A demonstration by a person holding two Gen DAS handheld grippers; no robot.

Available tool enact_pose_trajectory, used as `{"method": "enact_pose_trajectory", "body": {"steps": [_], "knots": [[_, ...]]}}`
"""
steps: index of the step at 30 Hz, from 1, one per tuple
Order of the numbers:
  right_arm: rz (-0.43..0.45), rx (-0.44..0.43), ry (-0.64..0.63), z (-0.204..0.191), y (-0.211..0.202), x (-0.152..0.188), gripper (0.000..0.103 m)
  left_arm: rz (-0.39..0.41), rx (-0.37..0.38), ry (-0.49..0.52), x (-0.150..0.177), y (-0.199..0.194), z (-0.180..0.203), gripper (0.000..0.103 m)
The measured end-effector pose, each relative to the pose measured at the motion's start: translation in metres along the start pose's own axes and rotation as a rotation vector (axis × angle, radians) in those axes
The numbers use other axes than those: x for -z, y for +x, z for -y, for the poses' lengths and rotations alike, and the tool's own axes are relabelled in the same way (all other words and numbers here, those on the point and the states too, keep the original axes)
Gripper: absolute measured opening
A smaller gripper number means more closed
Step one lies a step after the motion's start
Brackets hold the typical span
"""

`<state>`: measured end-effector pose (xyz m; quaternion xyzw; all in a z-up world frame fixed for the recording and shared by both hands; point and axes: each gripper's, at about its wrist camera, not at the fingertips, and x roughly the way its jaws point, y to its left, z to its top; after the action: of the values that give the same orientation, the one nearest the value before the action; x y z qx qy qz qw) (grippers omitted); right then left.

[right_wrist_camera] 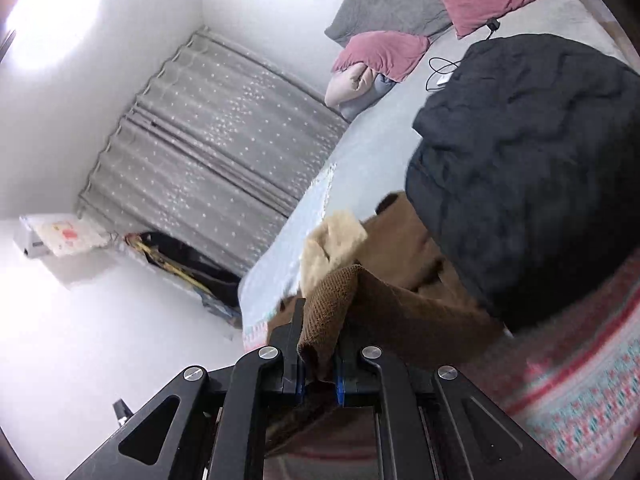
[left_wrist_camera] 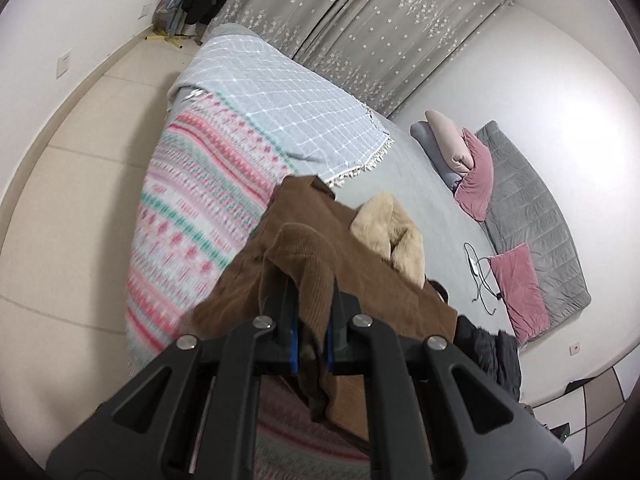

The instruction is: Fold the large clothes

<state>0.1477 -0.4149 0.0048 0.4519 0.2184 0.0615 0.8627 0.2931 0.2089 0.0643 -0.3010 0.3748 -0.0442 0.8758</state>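
We hold a brown coat [left_wrist_camera: 352, 264] with a cream fleece lining [left_wrist_camera: 394, 236], lifted above the bed [left_wrist_camera: 416, 200]. Everything below is placed against that bed.

Our left gripper [left_wrist_camera: 311, 300] points forward over the bed's near edge, its jaws clenched on a ribbed brown knit cuff [left_wrist_camera: 308, 264] that bunches between the fingers and hangs down past them. The rest of the coat spreads away from the gripper toward the middle of the bed, lining uppermost.

Our right gripper [right_wrist_camera: 320, 320] is tilted, so the room appears rolled sideways; it too grips a ribbed brown fold [right_wrist_camera: 332, 300] between its jaws, with the coat [right_wrist_camera: 404, 248] trailing off beyond the fingertips, the lining [right_wrist_camera: 332, 240] just past them.

A black padded jacket [right_wrist_camera: 528, 176] lies on the bed just beside the coat. A pink and teal patterned blanket [left_wrist_camera: 192, 216] drapes the bed's near side, with a pale blue checked throw [left_wrist_camera: 296, 108] further along. At the bed's head sit two pink pillows [left_wrist_camera: 520, 284], a grey quilt [left_wrist_camera: 536, 216] and a black cable [left_wrist_camera: 482, 276]. Grey star-print curtains [left_wrist_camera: 372, 28] hang beyond the bed.

We can read no labels or writing.
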Motion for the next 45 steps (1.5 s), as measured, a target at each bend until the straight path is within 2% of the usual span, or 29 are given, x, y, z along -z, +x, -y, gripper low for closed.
{"method": "enact_pose_trajectory", "body": {"steps": [3, 7, 9, 14, 19, 21, 25, 28, 31, 33, 34, 36, 38, 40, 42, 44, 45], "knots": [[0.019, 0.004, 0.019, -0.006, 0.028, -0.024, 0.01, -0.009, -0.014, 0.001, -0.035, 0.028, 0.023, 0.011], [0.05, 0.017, 0.023, -0.018, 0.071, -0.066, 0.01, -0.005, -0.074, 0.016, -0.086, 0.08, 0.057, 0.011], [0.068, 0.051, 0.026, -0.025, 0.098, -0.091, 0.01, -0.003, -0.119, 0.037, -0.11, 0.11, 0.076, 0.011], [0.075, 0.141, 0.052, -0.034, 0.194, -0.164, 0.01, -0.021, -0.247, 0.089, -0.161, 0.217, 0.119, 0.011], [0.009, 0.267, 0.15, -0.008, 0.297, -0.213, 0.01, -0.054, -0.338, 0.128, -0.173, 0.311, 0.134, 0.011], [-0.029, 0.366, 0.164, 0.011, 0.346, -0.225, 0.01, -0.049, -0.357, 0.137, -0.173, 0.343, 0.132, 0.011], [-0.046, 0.434, 0.186, 0.046, 0.401, -0.23, 0.01, -0.081, -0.408, 0.139, -0.173, 0.405, 0.112, 0.013], [-0.058, 0.478, 0.161, 0.066, 0.431, -0.221, 0.01, -0.152, -0.389, 0.086, -0.171, 0.438, 0.084, 0.021], [-0.088, 0.518, 0.148, 0.088, 0.455, -0.208, 0.012, -0.184, -0.277, -0.011, -0.176, 0.441, 0.064, 0.03], [-0.089, 0.527, 0.156, 0.098, 0.456, -0.205, 0.012, -0.143, -0.176, -0.122, -0.183, 0.425, 0.053, 0.032], [-0.084, 0.525, 0.163, 0.099, 0.453, -0.203, 0.012, -0.088, -0.131, -0.175, -0.189, 0.41, 0.051, 0.039], [-0.064, 0.528, 0.159, 0.095, 0.446, -0.207, 0.012, 0.053, -0.099, -0.19, -0.2, 0.377, 0.055, 0.072], [-0.053, 0.551, 0.109, 0.081, 0.437, -0.208, 0.014, 0.138, -0.086, -0.101, -0.207, 0.35, 0.061, 0.084], [-0.07, 0.559, 0.026, 0.065, 0.432, -0.212, 0.017, 0.114, -0.112, -0.028, -0.208, 0.343, 0.058, 0.084], [-0.111, 0.531, -0.021, 0.055, 0.425, -0.218, 0.023, 0.032, -0.104, -0.025, -0.203, 0.346, 0.041, 0.084], [-0.153, 0.527, -0.048, 0.051, 0.425, -0.227, 0.035, -0.049, -0.112, -0.048, -0.193, 0.356, 0.021, 0.084], [-0.156, 0.558, -0.064, 0.05, 0.422, -0.231, 0.051, -0.07, -0.125, -0.064, -0.189, 0.359, 0.013, 0.084]]}}
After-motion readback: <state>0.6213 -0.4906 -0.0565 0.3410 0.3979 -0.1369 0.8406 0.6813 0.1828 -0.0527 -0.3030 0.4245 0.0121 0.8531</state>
